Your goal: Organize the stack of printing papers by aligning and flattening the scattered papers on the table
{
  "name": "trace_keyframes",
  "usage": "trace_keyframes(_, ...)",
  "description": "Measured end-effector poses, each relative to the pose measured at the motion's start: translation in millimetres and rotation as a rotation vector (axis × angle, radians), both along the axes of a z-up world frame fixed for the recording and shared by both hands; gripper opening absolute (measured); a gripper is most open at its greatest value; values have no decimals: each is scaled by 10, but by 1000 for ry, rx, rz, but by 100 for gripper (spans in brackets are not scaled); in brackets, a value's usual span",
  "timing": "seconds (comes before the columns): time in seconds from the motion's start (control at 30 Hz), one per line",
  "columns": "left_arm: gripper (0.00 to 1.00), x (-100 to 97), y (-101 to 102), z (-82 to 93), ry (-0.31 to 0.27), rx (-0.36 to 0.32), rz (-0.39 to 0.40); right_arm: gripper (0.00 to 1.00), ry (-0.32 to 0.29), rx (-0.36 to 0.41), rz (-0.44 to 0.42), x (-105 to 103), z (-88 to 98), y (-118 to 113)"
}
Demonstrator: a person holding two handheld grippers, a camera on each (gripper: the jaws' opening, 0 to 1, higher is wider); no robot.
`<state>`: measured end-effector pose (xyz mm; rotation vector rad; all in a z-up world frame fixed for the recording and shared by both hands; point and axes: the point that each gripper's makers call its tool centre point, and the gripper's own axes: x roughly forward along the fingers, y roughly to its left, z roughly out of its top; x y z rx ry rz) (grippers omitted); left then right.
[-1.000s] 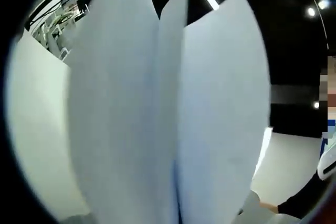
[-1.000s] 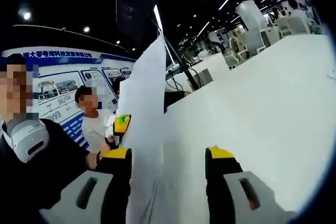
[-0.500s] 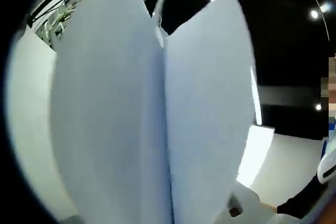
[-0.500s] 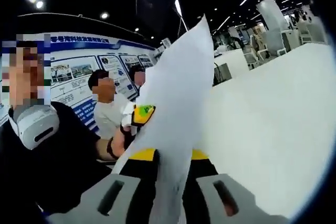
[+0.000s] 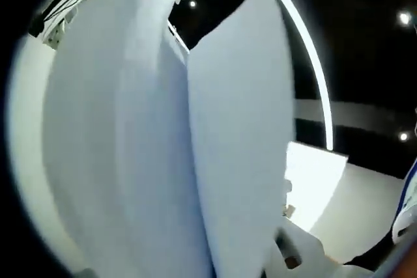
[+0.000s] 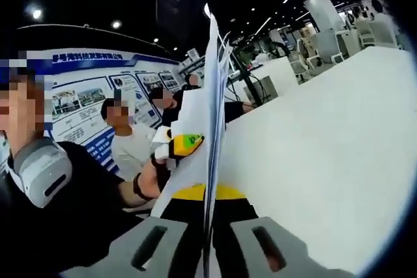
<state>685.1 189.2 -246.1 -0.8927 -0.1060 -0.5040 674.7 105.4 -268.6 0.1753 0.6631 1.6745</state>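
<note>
In my right gripper view, my right gripper (image 6: 207,209), grey-bodied with black jaws tipped in yellow, has its jaws pressed together on the stack of white printing paper sheets (image 6: 210,96). I see the stack edge-on here: it rises upright from between the jaws as a thin sheaf, the sheet edges fanning slightly apart near the top. It is lifted clear of the broad white table (image 6: 339,141), which spreads out to the right of the paper.

Just left of the stack, at mid-height, my left gripper (image 6: 184,142) shows its yellow and green tip against the face of the sheets, with my hand (image 6: 151,177) behind it. My dark sleeve (image 6: 78,193) fills the lower left. Farther back stands a white and blue display board with small pictures (image 6: 85,102), and a person in a white shirt (image 6: 133,151) sits in front of it, with others behind. Bright strip lights run across the dark ceiling.

In my left gripper view the same white sheets (image 5: 163,148) stand very close to the lens, seen broadside as several overlapping, bowed leaves that cover my left gripper's own jaws. I cannot tell from this whether those jaws are apart or closed on the paper. To the right of the sheets lies a stretch of the white table (image 5: 352,206), and a long strip light curves down across the dark background beyond.
</note>
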Motion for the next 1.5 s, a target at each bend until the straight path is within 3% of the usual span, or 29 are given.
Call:
trace_keyframes(0.13,7,26,-21,153,-9,4,-13,0,-36,32,-31,37,89,-6)
trace_keyframes(0.23,6,51,-19,298,-39,9,-17,0,-144,79,-76,121,188,-2)
trace_keyframes(0.27,6,54,-18,358,-53,10,-15,0,-155,93,-82,107,230,-12)
trace_keyframes(0.57,6,82,92,725,-146,112,34,0,-183,142,-111,129,380,-117)
trace_keyframes(0.6,6,82,93,759,-158,122,34,0,-155,189,-107,90,456,-112)
trace_keyframes(0.67,6,75,63,828,-181,137,29,0,-142,195,-114,94,476,-132)
trace_keyframes(0.93,6,75,-7,945,-214,268,31,0,-219,207,-156,148,573,-169)
trace_keyframes(1.0,6,87,-25,974,-221,280,37,0,-254,215,-173,176,591,-180)
trace_keyframes(1.23,7,110,-42,1063,-249,305,59,0,-274,229,-211,260,683,-212)
trace_keyframes(1.5,8,122,-15,1264,-286,336,88,0,-382,240,-320,380,805,-277)
